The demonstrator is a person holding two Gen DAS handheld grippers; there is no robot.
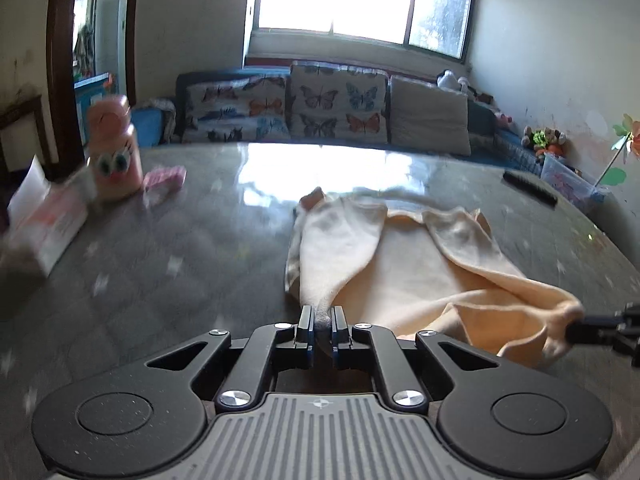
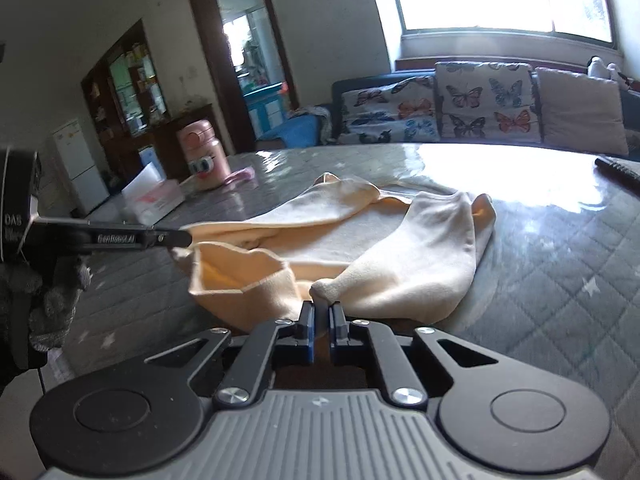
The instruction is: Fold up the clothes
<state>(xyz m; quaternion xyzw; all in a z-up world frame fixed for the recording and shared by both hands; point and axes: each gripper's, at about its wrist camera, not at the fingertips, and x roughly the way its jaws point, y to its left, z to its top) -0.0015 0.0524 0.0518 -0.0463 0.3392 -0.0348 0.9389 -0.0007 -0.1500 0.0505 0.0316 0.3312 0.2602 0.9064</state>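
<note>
Quilted grey table (image 1: 160, 264), left tongs (image 1: 323, 322) and right tongs (image 2: 322, 316) level, each clenching cream garment (image 1: 408, 264) corners.

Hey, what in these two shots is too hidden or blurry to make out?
- Left wrist view: print on the white box is motion-blurred.
- Left wrist view: the right tool is cut off by the frame edge.
- Both views: garment type unclear; it lies bunched.
- Right wrist view: cabinet contents too small.
</note>
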